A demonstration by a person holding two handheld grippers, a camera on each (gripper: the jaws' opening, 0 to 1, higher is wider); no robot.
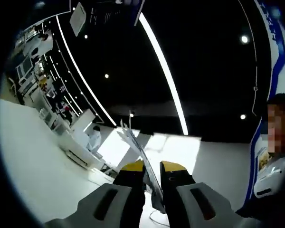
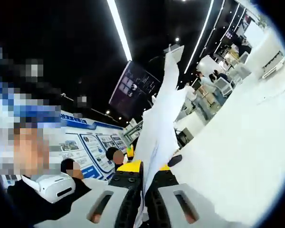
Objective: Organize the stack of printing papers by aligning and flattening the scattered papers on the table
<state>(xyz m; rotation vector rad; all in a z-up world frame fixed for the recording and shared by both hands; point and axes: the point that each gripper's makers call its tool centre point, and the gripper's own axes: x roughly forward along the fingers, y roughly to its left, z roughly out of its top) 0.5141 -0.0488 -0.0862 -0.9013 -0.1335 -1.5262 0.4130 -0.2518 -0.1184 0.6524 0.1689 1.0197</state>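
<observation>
Two grippers are up off the table, each pinching the same kind of load: sheets of printing paper seen nearly edge-on.

In the left gripper view, your left gripper point(image 1: 152, 167) has its yellow-tipped jaws drawn in close on a thin sheaf of papers point(image 1: 141, 151). The sheets run up from between the jaws and lean toward the upper left of the view, their top corner fanned a little so that separate edges show. The jaws touch the paper on both sides, so the grip is closed on it, low on the sheets. To the left and below lies the white table point(image 1: 33, 161), well apart from the held paper. A long ceiling light strip point(image 1: 164, 71) crosses the dark ceiling above.

In the right gripper view, your right gripper point(image 2: 143, 172) is likewise pressed together on papers point(image 2: 159, 128), with almost no gap between the jaws. The paper rises straight out of the jaws toward the top of the view, wider and rumpled in the middle, narrowing to a tip. The white table point(image 2: 237, 156) spreads to the right of it, not touching the sheets. At left, blue-and-white wall posters point(image 2: 92, 145) stand behind seated people.
</observation>
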